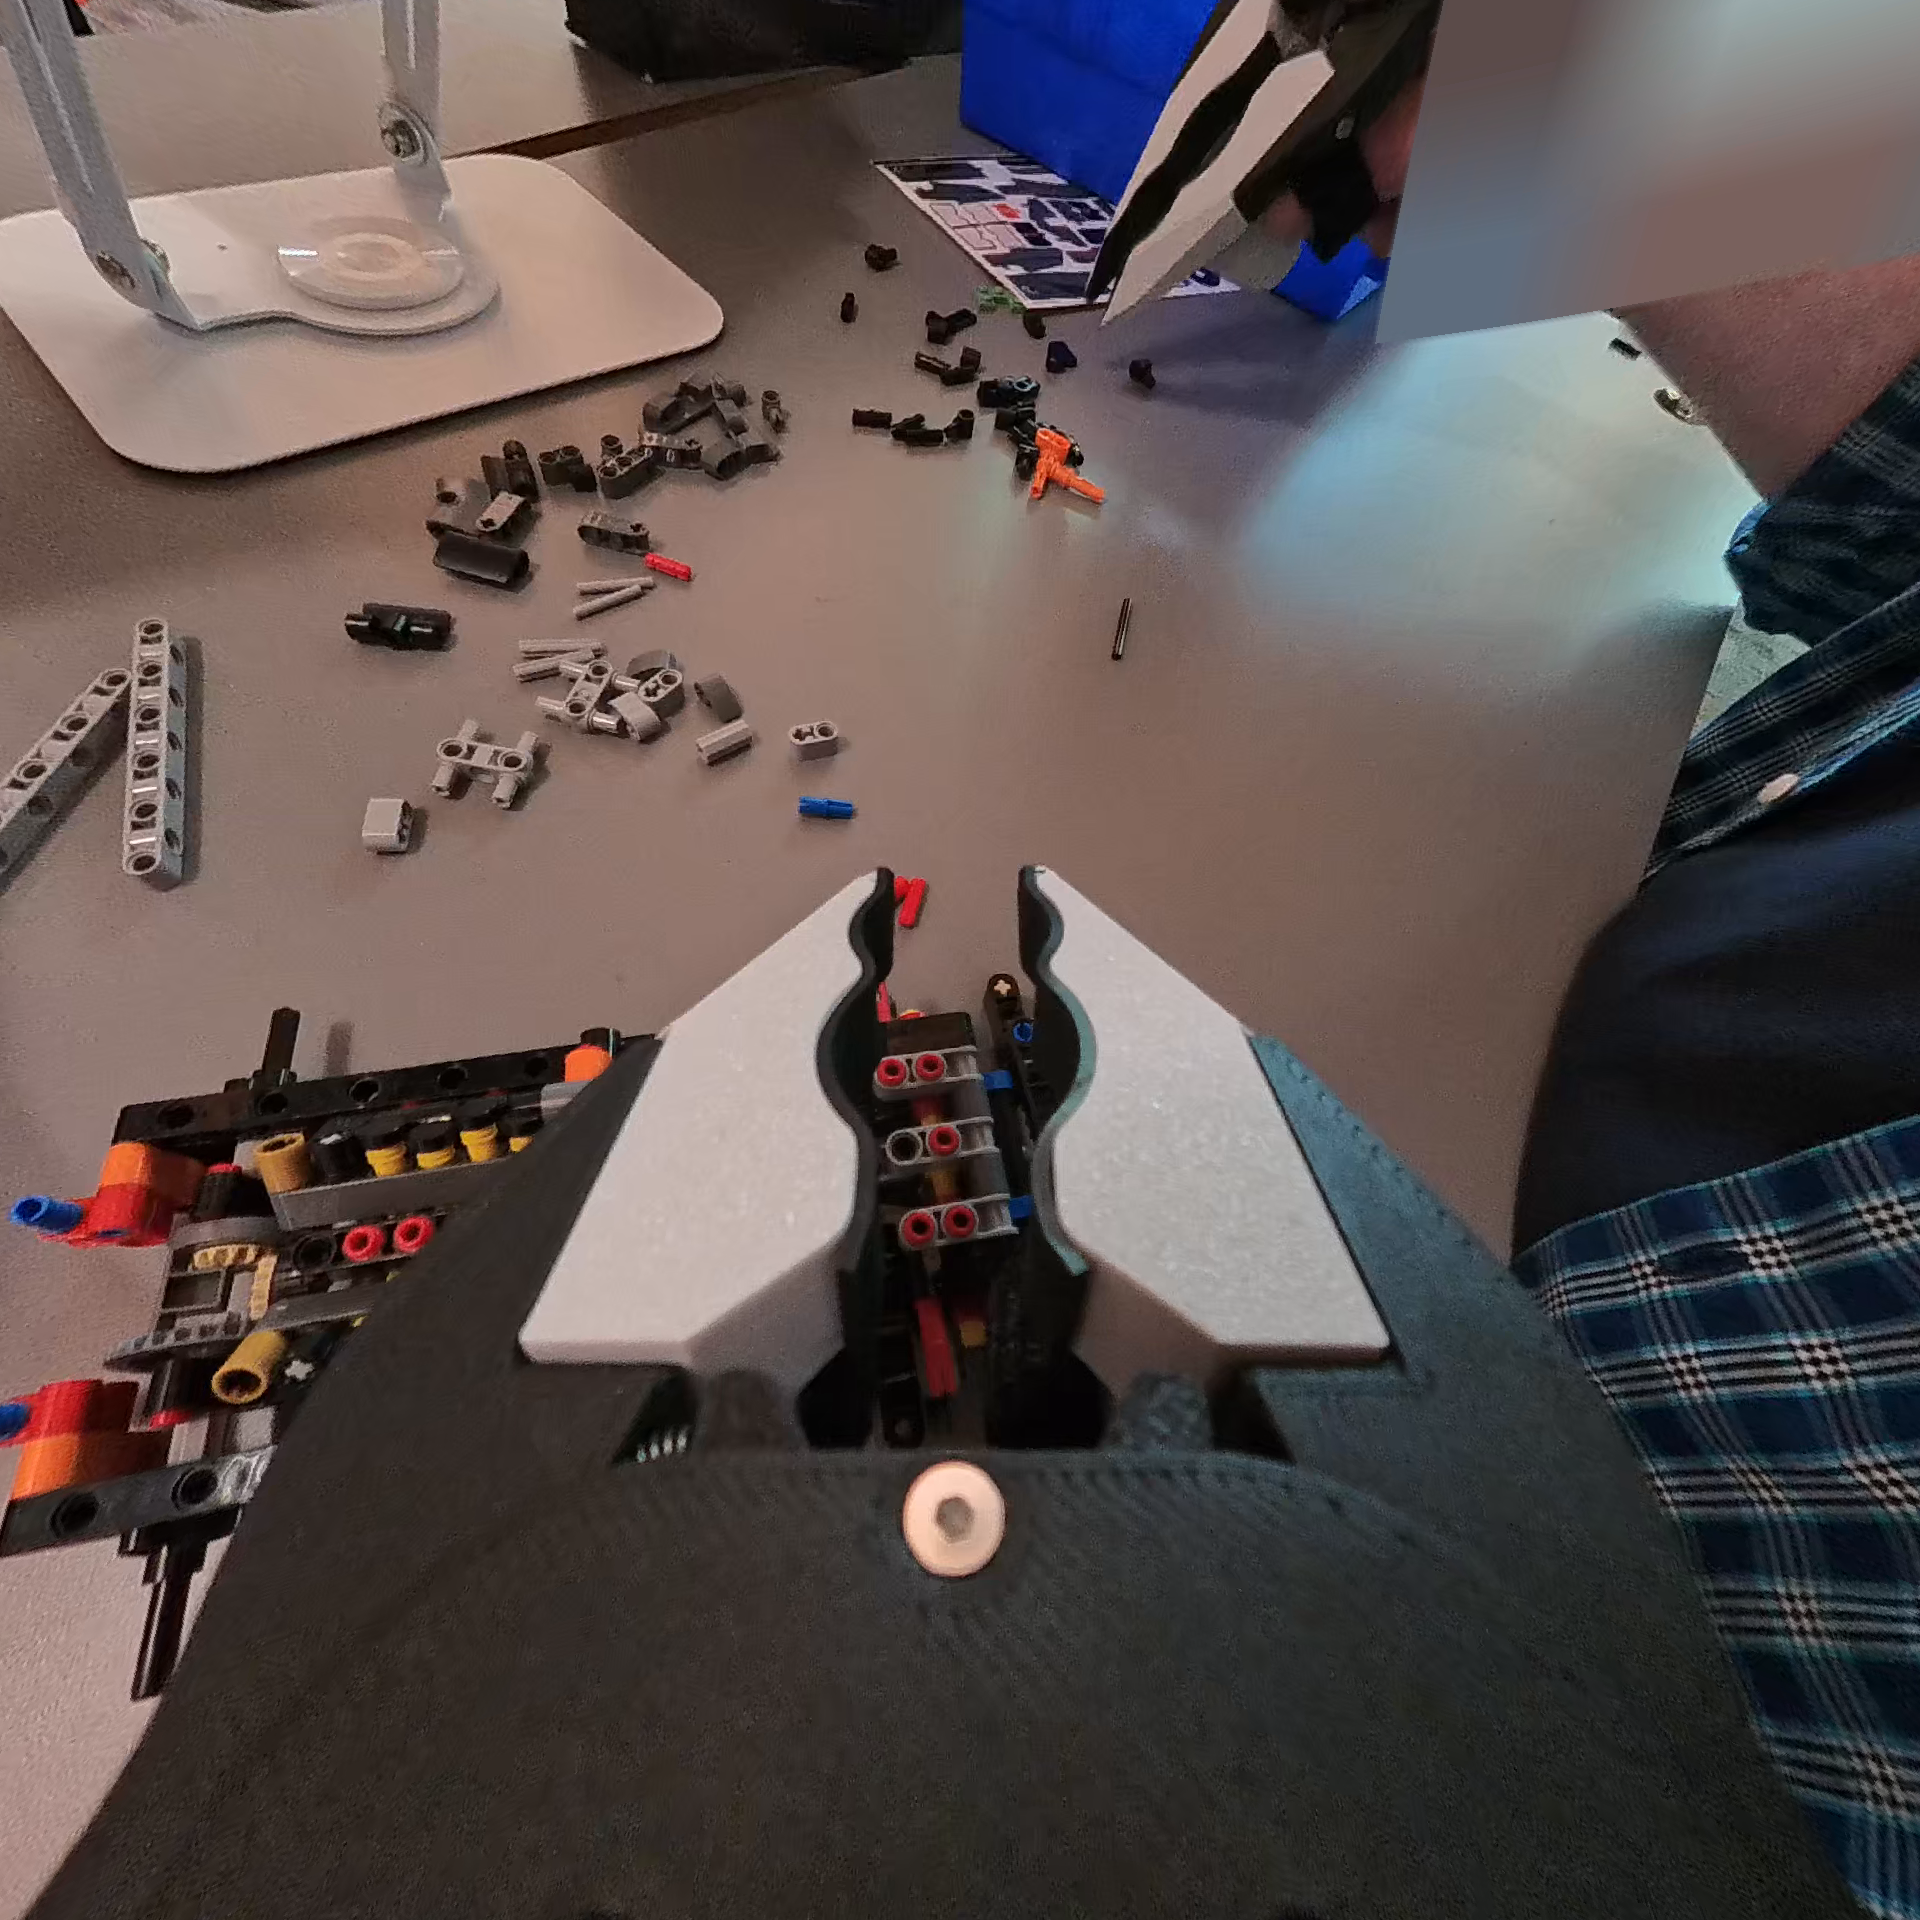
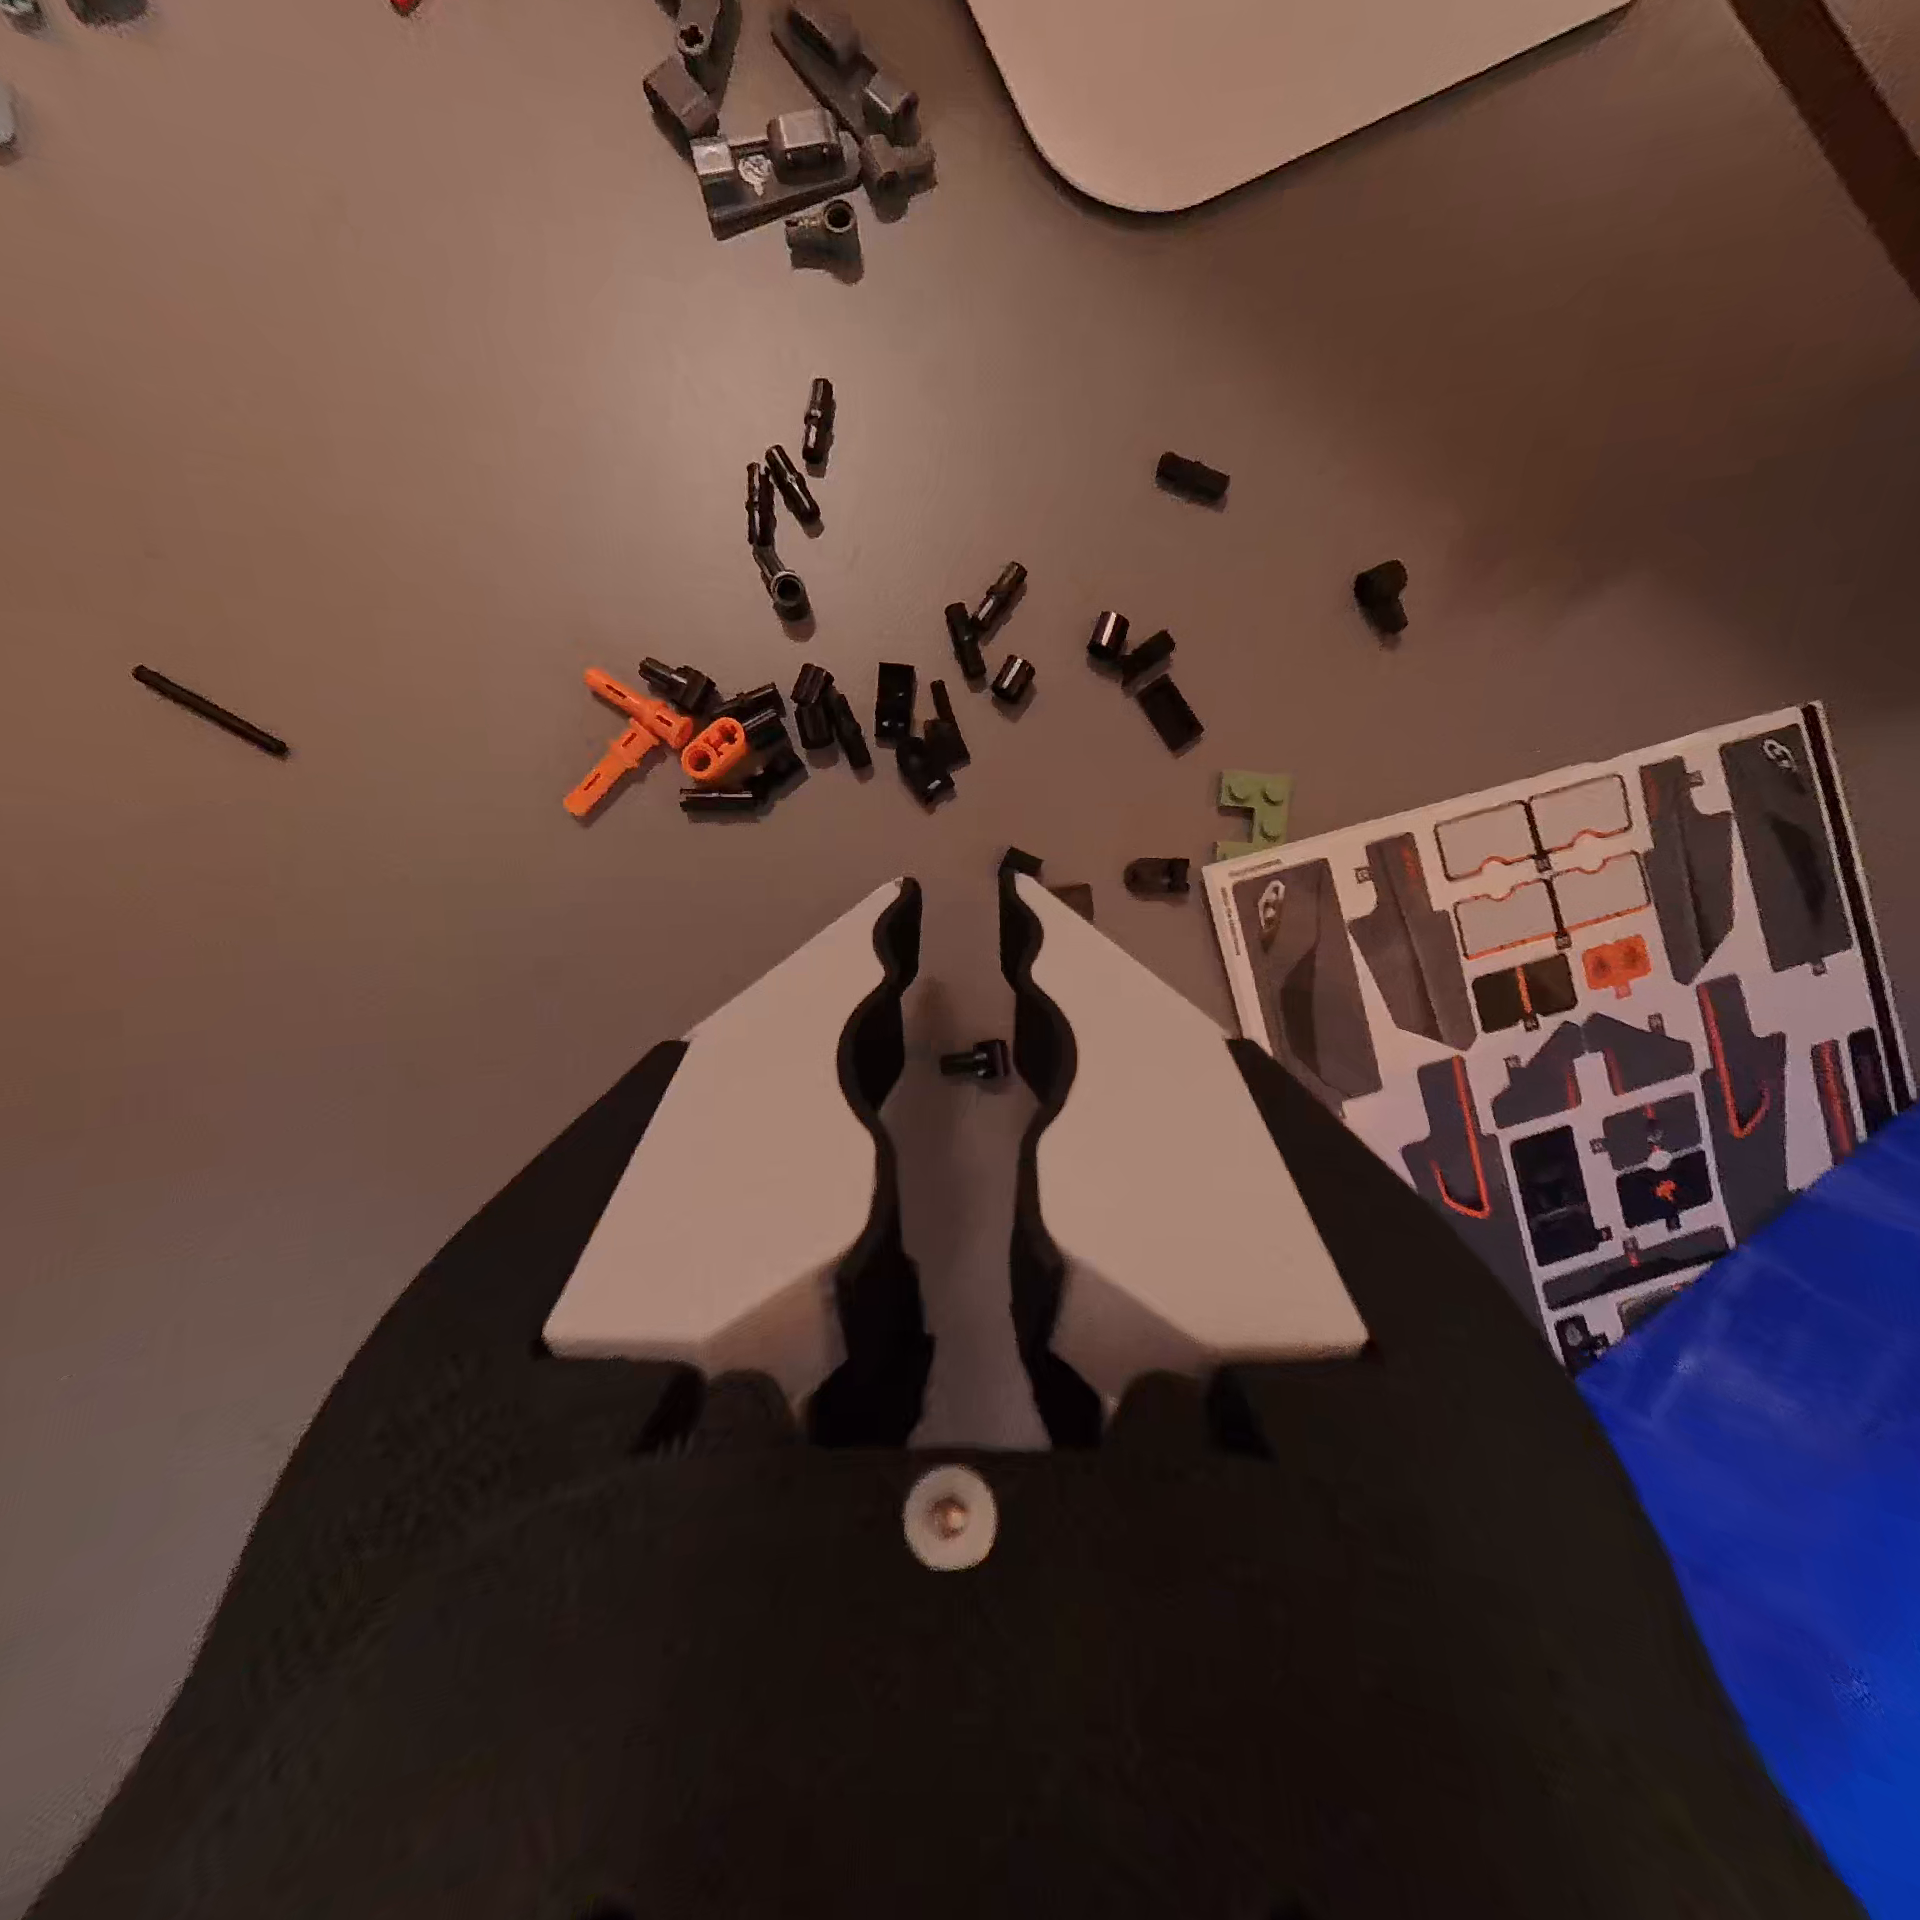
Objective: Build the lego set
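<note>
Left tongs (image 1: pixel 956 883): clamped on the half-built model (image 1: pixel 312 1226), which sits on the desk (image 1: pixel 1195 831) at its near-left edge. The tongs grip one end; the rest sticks out to the left. Judged purpose: steadying it so a part can be pushed in.

Centre: loose grey pieces (image 1: pixel 592 686) and black pins (image 2: pixel 883 717) sorted in rough piles, within easy reach.

Right tongs (image 2: pixel 958 883): jaws apart, nothing gripped, hovering over the desk. One small black pin (image 2: pixel 975 1062) lies between the fingers, untouched; likely the next pick. Sticker sheet (image 2: pixel 1558 1018) just to the right.
</note>
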A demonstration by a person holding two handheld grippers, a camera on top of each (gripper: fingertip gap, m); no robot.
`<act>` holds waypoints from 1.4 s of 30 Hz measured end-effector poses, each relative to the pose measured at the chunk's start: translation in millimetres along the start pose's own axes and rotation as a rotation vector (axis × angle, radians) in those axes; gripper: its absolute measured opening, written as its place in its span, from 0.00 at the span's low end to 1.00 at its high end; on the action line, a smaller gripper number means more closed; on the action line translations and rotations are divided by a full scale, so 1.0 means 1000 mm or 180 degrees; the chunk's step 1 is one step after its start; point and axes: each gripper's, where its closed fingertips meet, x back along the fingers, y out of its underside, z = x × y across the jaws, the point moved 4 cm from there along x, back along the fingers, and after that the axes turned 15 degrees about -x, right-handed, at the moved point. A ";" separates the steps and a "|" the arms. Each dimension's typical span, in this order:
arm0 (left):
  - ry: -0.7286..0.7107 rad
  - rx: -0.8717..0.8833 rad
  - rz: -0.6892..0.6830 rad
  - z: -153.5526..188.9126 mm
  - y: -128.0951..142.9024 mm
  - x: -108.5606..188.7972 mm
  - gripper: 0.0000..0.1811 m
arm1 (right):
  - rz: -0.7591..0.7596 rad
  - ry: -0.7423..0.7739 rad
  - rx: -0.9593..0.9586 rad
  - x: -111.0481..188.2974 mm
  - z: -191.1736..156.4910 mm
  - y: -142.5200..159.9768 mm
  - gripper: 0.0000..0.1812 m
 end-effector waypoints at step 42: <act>-0.0027 -0.0051 -0.0049 0.004 -0.002 -0.007 0.12 | 0.0147 -0.0091 -0.0007 0.006 0.001 -0.004 0.06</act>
